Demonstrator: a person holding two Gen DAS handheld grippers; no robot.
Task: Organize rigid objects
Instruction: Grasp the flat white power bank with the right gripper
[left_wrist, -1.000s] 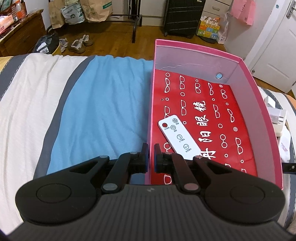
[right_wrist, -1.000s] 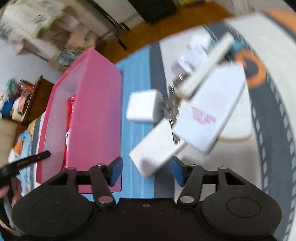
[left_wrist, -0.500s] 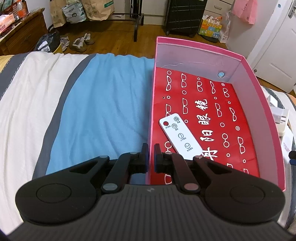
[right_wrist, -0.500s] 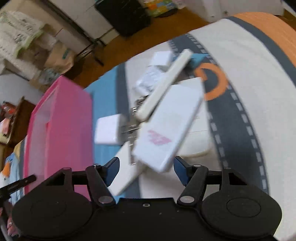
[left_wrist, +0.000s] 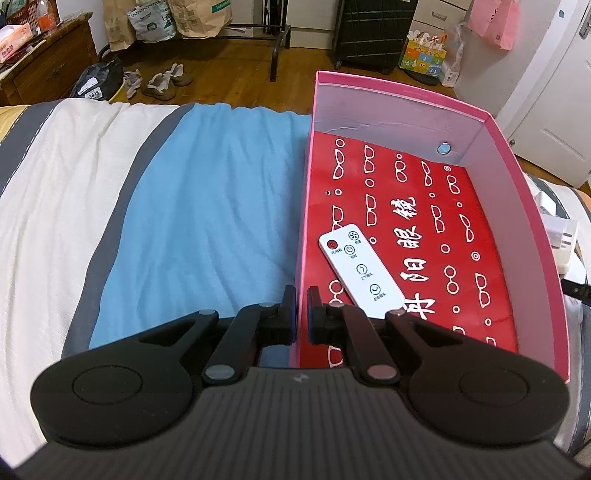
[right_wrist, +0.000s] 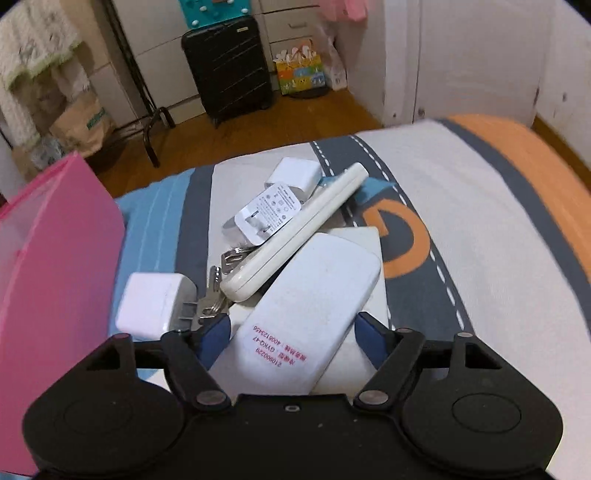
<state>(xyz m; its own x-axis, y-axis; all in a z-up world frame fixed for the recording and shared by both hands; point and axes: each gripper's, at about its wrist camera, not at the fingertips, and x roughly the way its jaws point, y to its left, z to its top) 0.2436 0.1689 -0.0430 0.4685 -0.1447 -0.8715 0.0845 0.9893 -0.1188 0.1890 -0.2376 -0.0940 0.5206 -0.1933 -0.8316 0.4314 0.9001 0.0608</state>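
Left wrist view: your left gripper (left_wrist: 302, 314) is pinching the thin near-left wall of the pink cardboard box (left_wrist: 524, 206), jaws closed on it. Inside, a flat white remote (left_wrist: 360, 271) is lying on the glossy red printed floor.

Right wrist view: your right gripper (right_wrist: 291, 332) is hovering with jaws apart, straddling a smooth rounded white case (right_wrist: 314, 317), apparently not yet touching it. Ahead, a slim white bar (right_wrist: 299, 230) and boxy white chargers (right_wrist: 153, 304) are lying piled on the striped bedsheet (right_wrist: 480, 221).
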